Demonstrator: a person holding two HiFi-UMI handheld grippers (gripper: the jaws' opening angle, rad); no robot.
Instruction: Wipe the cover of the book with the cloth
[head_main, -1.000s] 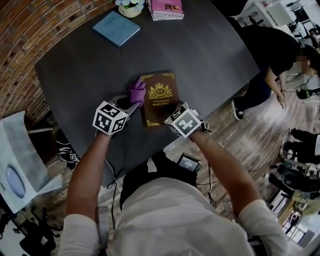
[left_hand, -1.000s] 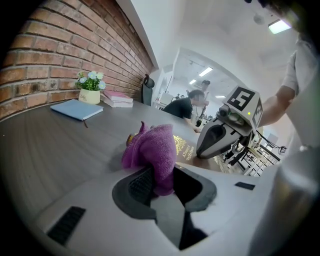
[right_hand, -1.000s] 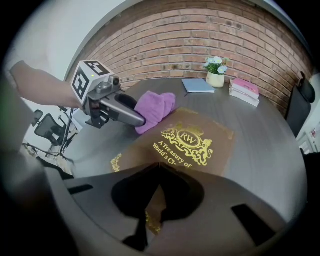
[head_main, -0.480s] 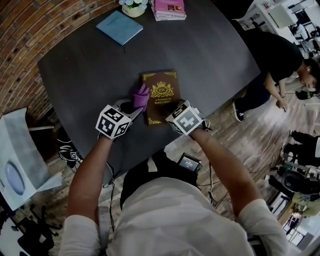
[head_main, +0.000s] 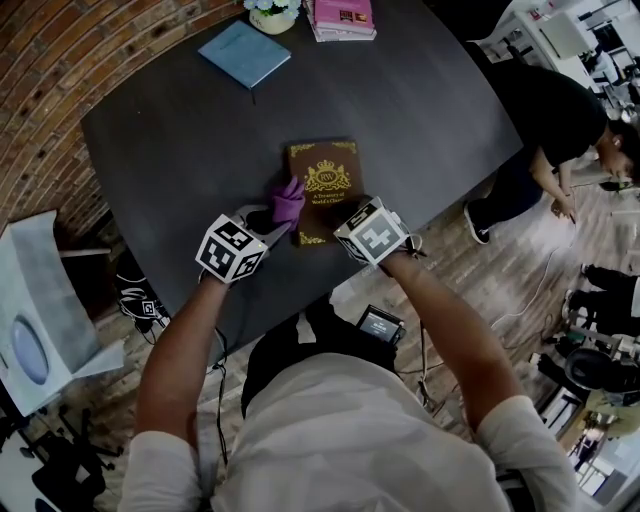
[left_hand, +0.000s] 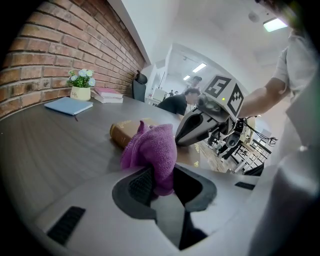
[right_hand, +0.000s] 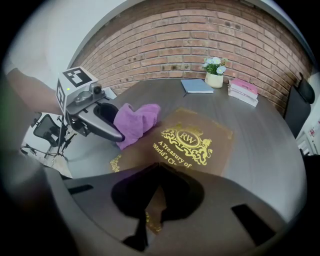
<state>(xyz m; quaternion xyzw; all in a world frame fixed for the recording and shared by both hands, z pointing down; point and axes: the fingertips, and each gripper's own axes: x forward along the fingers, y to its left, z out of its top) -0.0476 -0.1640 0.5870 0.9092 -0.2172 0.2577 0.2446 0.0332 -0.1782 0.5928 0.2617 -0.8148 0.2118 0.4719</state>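
Mid-wipe: my left gripper (head_main: 270, 214) clenches the purple cloth (head_main: 289, 202) at the left edge of the book (head_main: 328, 180) on the table (head_main: 420, 100). My right gripper (head_main: 348, 218), jaws together, seemingly pins its near edge. Next, 1 sweep across the cover.

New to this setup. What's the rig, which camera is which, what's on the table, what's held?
No robot here: a person holds a two-jaw gripper in each hand; the marker cubes belong to the grippers. The wide picture comes from a camera on the person's head, looking down. The other two come from cameras riding on each gripper, looking along its jaws. On the dark table lies a brown book with gold print; further back are a blue notebook, pink books and a small flower pot. The left gripper is clamped on a purple cloth at the book's left edge. The right gripper is shut and empty, its tips at the book's near edge, apparently steadying it.
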